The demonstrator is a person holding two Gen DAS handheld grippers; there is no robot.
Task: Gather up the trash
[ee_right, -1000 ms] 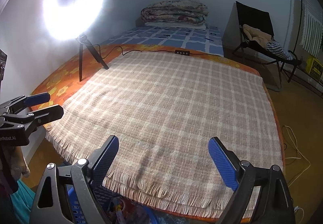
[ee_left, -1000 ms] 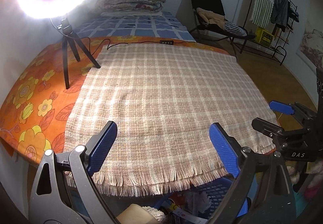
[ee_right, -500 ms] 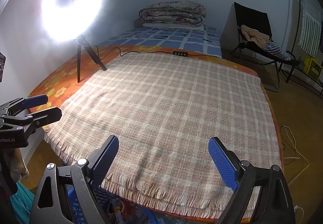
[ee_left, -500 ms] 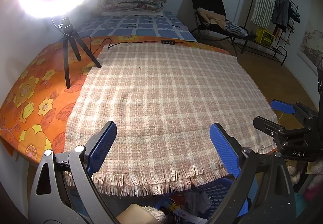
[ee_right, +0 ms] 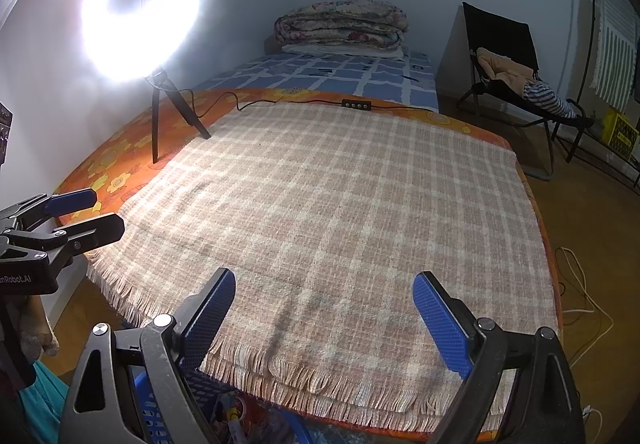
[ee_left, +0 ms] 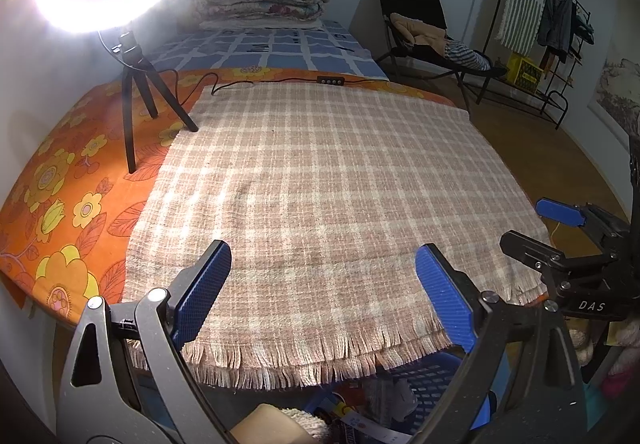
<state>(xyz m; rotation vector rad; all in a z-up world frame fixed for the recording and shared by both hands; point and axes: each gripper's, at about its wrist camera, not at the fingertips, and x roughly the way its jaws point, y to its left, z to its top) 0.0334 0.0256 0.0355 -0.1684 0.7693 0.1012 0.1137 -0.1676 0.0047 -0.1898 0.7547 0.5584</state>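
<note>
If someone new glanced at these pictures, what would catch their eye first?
Probably the glaring ring light on its tripod at the bed's far left, then the checked blanket spread flat across the orange floral sheet. Both grippers, left and right, hang open over its fringed near edge, holding nothing.

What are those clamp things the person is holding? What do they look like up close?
Two matching hand-held grippers. The left gripper and right gripper each have dark grey, clamp-like arms with silver pivot bolts, ending in flat blue pads with a fine cross-hatched texture. White lettering shows on their bodies: "DAS" on the right one, "nRobot.AI" on the left.
</note>
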